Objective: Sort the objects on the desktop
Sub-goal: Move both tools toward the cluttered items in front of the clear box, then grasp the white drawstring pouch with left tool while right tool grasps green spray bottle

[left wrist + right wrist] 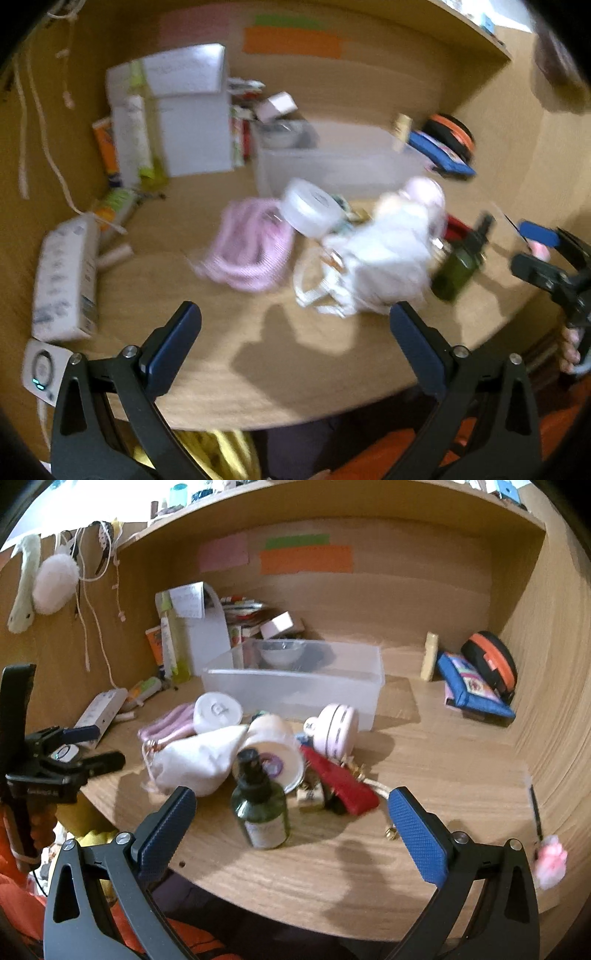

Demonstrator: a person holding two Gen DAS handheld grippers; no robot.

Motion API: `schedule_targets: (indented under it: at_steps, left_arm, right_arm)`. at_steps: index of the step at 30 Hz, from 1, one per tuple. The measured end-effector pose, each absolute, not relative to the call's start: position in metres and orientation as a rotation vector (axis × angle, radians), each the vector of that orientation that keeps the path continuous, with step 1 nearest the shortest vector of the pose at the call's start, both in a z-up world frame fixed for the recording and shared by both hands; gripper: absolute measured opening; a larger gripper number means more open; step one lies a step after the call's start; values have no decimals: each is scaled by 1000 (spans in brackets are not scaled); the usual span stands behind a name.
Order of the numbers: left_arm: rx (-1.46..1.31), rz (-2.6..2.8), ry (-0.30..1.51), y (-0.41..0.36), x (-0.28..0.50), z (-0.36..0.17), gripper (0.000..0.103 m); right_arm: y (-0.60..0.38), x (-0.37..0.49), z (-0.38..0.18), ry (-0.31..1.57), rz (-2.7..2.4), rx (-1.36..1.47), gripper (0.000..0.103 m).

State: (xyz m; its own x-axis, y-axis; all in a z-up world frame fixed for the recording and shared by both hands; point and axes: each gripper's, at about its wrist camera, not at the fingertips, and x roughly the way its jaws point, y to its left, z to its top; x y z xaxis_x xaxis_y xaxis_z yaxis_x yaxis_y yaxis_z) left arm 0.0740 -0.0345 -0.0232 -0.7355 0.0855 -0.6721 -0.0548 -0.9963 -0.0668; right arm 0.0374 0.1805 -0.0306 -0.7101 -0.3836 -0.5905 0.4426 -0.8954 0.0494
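Note:
A pile of small objects lies mid-desk: a dark green spray bottle (260, 808) standing upright, a white cloth pouch (195, 762), a pink folded cloth (168, 725), a round white lid (218, 709), a tipped white cup (275, 751), a pink round case (338, 729) and a red flat item (341, 784). A clear plastic bin (295, 681) stands behind them. My right gripper (291, 818) is open, its jaws either side of the bottle but short of it. My left gripper (295, 328) is open and empty, in front of the pouch (384, 254) and pink cloth (247, 245). The left view is blurred.
White boxes (188, 110) and tubes stand at the back left, a white power strip (64, 280) at the left edge. A blue pouch (472, 686) and an orange-black case (491, 661) sit back right. A pen with a pink pompom (550, 860) lies at the right. Wooden walls enclose the desk.

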Motion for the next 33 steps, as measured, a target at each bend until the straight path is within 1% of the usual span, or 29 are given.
schedule_targets:
  at_steps: [4,8,10,14,17,19,21,24,28,32,33]
  left_arm:
    - [-1147,2794,19,-12,78,-40,103]
    - [-1174,2718,3,0,70,-50,103]
    - [-1188,2683,-28,4,63,-53,103]
    - [-1193,2597,-152,0,49,-55,103]
    - [-1192,2538,-272,-4,38,-54,103]
    - [-1184,2523,-329,-5,31,-53,103]
    - [-1186,2515,-364,-5,23,-52,103]
    - [-1203,2505,-423,-5,10,-53,103]
    - [-1198,2509,-482,-8,-4,-52,103]
    - [-1215,2506,-524,-9,-16,-55,103]
    - [-1214,2513,-516,-8,-18,-54,103]
  right_arm:
    - [177,41,-40,135,-2525,879,102]
    - [174,40,-52,156,-2530,916,99]
    - [175,38,-57,135,-2512,940,95]
    - [179,35,-63,106,-2496,968,91]
    - [181,32,-66,111,-2492,978,83]
    - [180,29,-69,117,-2480,981,75]
    - [177,26,-71,122,-2464,980,72]
    - [172,21,-73,129,-2449,983,71]
    - [168,13,-75,133,-2416,984,65]
    - [162,4,-77,124,-2383,979,62]
    - [160,2,-77,119,-2372,978,59]
